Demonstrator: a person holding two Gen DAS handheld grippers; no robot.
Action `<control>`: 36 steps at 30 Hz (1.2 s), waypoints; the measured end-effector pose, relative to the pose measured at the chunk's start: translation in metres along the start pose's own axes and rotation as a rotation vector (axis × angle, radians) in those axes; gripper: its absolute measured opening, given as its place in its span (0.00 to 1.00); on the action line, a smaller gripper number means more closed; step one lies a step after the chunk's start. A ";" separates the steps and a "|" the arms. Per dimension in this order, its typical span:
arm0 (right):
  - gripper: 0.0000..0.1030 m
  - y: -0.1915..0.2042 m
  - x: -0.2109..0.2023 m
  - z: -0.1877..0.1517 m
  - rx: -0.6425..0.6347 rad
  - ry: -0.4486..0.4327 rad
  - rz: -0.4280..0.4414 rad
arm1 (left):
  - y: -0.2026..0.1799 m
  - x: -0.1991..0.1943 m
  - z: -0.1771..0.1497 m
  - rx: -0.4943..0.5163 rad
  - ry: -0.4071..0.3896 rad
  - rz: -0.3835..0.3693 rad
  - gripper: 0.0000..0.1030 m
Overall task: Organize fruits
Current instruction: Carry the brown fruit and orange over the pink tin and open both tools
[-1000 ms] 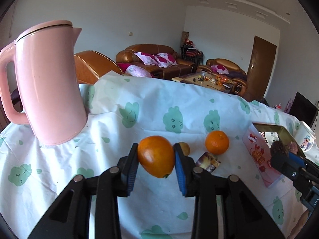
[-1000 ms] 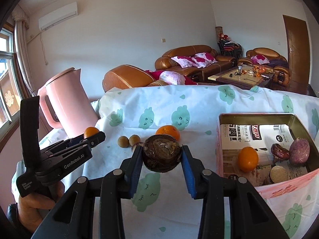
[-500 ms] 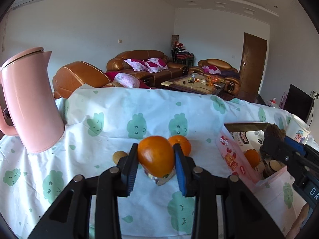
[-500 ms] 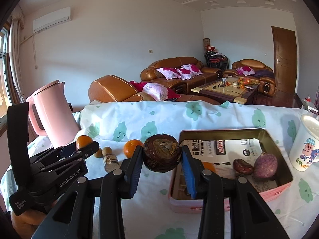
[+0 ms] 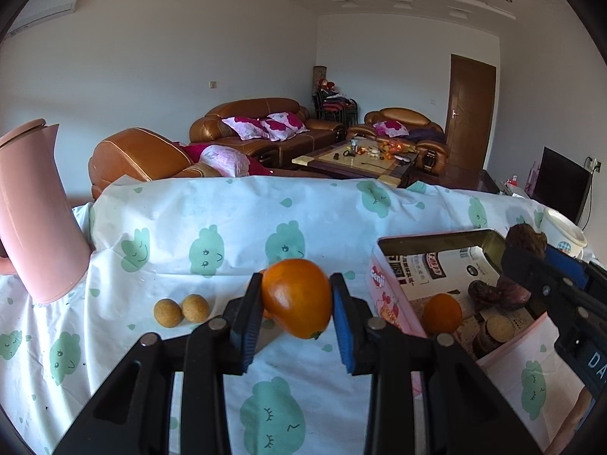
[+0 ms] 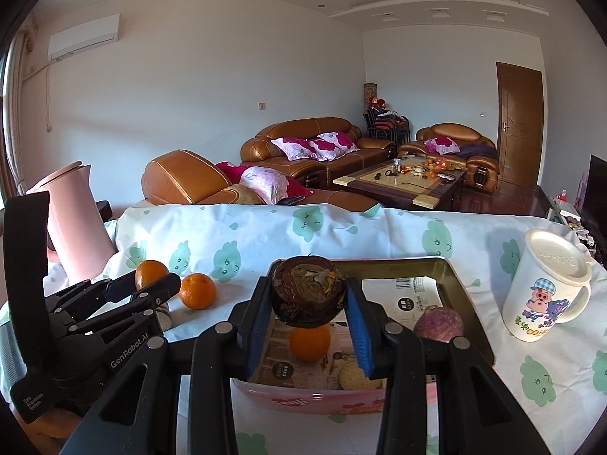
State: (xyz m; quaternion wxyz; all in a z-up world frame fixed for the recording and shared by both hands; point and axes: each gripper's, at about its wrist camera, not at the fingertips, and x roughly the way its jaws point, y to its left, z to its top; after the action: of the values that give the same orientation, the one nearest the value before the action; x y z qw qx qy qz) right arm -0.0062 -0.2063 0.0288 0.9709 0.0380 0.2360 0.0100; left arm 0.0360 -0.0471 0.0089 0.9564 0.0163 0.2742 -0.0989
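My left gripper (image 5: 296, 299) is shut on an orange (image 5: 296, 295) and holds it above the tablecloth, left of the pink tin box (image 5: 390, 303). My right gripper (image 6: 308, 299) is shut on a dark brown round fruit (image 6: 308, 292) and holds it over the near part of the box (image 6: 311, 398). Inside the box lie an orange (image 6: 310, 343), a purple fruit (image 6: 438, 324) and a pale round piece (image 6: 353, 375). A second orange (image 6: 197, 291) and two small tan fruits (image 5: 181, 310) lie on the cloth. The left gripper shows in the right wrist view (image 6: 151, 288).
A pink kettle (image 5: 34, 220) stands at the table's left. A white cartoon mug (image 6: 546, 292) stands right of the box. A small packet (image 6: 164, 318) lies by the loose orange. Sofas and a coffee table are beyond the table's far edge.
Both grippers have moved right with their fruits. The right gripper now hangs over the box. The left gripper has come closer to the box's left side.
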 end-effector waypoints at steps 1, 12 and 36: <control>0.39 -0.002 0.000 0.000 0.001 0.000 -0.003 | -0.002 0.001 0.000 0.001 0.001 -0.003 0.35; 0.39 -0.029 -0.007 0.006 -0.029 -0.044 -0.110 | -0.044 0.008 0.014 0.039 -0.020 -0.054 0.35; 0.40 -0.095 0.038 0.001 0.098 0.082 -0.215 | -0.116 0.057 0.010 0.120 0.109 -0.086 0.35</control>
State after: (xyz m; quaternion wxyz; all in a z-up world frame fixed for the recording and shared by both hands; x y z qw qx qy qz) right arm 0.0285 -0.3000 0.0051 0.9530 0.0594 0.2783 -0.1039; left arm 0.0655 -0.1717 -0.0097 0.9322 0.0674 0.3200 -0.1552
